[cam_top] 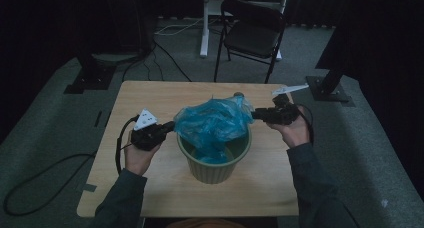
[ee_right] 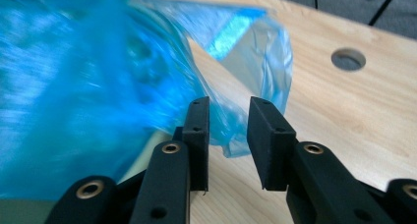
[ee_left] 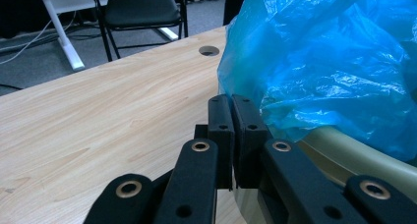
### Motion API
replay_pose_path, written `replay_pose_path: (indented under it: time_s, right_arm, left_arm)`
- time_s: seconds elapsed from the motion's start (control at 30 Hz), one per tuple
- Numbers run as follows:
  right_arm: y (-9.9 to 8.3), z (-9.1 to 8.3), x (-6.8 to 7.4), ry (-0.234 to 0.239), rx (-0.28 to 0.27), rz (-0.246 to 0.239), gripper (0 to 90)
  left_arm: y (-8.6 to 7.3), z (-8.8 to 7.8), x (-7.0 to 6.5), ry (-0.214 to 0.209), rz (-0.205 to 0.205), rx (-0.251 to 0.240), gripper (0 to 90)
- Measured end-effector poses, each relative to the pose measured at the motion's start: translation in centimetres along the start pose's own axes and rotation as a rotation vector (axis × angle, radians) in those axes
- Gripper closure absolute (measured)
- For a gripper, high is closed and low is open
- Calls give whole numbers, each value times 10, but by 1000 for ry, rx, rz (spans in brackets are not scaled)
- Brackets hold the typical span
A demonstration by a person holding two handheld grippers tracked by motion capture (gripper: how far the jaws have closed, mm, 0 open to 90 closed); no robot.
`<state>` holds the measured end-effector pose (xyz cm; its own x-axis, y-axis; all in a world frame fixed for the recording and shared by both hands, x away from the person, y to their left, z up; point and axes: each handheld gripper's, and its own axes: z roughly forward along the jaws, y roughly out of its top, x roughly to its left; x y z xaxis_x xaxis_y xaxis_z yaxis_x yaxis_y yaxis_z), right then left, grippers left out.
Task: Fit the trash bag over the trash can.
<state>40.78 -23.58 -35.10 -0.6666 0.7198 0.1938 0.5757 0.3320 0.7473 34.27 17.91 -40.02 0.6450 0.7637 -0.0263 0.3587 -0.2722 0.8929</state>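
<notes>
A crumpled blue plastic bag (cam_top: pixel 215 120) billows over a pale green bin (cam_top: pixel 215 170) at the middle of the wooden table (cam_top: pixel 150 95). My left gripper (cam_top: pixel 172 125) is at the bag's left edge. In the left gripper view its jaws (ee_left: pixel 231 103) stand together with only a hairline gap, the bag (ee_left: pixel 334 71) touching the right jaw just above the bin's rim (ee_left: pixel 354 157); no film shows between the pads. My right gripper (cam_top: pixel 254 114) is at the bag's right edge. Its jaws (ee_right: pixel 228 111) stand apart, with a corner of the bag (ee_right: pixel 98 86) hanging loose between them.
A black folding chair (cam_top: pixel 252 30) and a white desk leg (cam_top: pixel 204 23) stand on the carpet beyond the table. A round cable hole (ee_right: pixel 348 59) is in the tabletop near the far edge. Cables trail across the floor at left.
</notes>
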Motion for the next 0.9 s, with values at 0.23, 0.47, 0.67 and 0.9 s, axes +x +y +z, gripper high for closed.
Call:
replay_pose_path:
  time_s: [0.23,0.47,0.67,0.9]
  right_arm:
    - [2,2,14,85,-24,-33,654]
    - [-1,11,10,172,18,3,826]
    - [-10,0,4,170,31,8,889]
    - [-24,0,4,198,85,-11,890]
  left_arm:
    - [-1,6,-5,-16,8,7,869]
    - [-3,5,-4,-19,11,11,869]
    - [-6,4,-3,-15,8,18,870]
    - [-12,6,-7,-28,19,41,874]
